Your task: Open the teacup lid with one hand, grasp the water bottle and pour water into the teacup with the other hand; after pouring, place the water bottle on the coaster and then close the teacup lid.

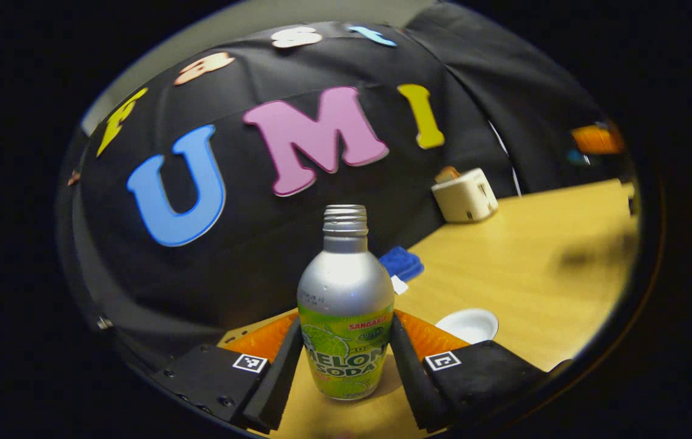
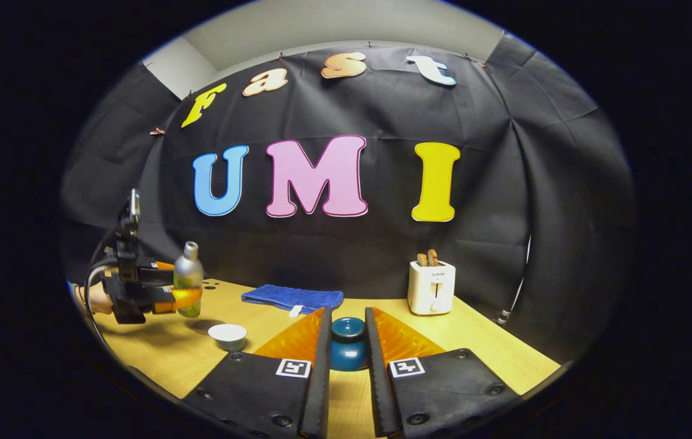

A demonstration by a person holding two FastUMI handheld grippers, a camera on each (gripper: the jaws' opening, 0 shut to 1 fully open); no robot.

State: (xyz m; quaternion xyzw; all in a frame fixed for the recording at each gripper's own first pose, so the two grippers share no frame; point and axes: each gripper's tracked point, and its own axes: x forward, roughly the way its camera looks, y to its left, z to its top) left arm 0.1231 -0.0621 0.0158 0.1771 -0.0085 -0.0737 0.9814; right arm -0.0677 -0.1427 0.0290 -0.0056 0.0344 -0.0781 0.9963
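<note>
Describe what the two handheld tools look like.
Each tool has two long flat fingers with ribbed orange panels on their outer sides, on black bolted plates carrying square black-and-white markers. In the right gripper view, the left tool shows a black body, a camera module on top and cables.

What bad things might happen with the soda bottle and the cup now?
1. The soda bottle has no cap and is off the table in the left hand-held gripper; any tilt could spill it before it reaches the white teacup.
2. The right hand-held gripper pinches the teal lid, which might slip out.
</note>
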